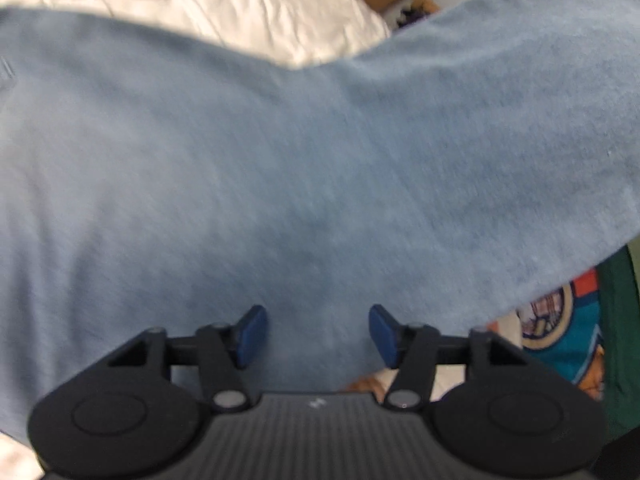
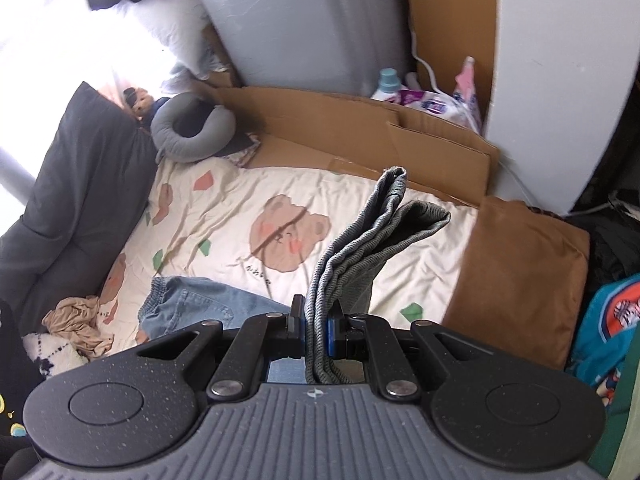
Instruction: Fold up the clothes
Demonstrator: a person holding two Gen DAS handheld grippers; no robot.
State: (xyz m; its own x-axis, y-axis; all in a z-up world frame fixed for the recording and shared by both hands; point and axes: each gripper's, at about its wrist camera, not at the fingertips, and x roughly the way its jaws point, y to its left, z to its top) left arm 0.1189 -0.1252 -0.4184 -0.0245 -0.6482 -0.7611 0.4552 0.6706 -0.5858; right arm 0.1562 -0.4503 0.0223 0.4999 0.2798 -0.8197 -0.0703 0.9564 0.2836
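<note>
Left wrist view is mostly filled by one blue garment, motion-blurred, edges cut off left and right; it hides most of the bear-print bedsheet. Left gripper has jaws apart, nothing pinched, cloth spread beyond them. Right gripper is clamped on a folded grey-blue knit edge that stands up from the jaws; whether it is the same garment can't be told. One pair of denim jeans lies on the sheet, partly behind the gripper. One brown cushion sits at right, one grey neck pillow behind.
</note>
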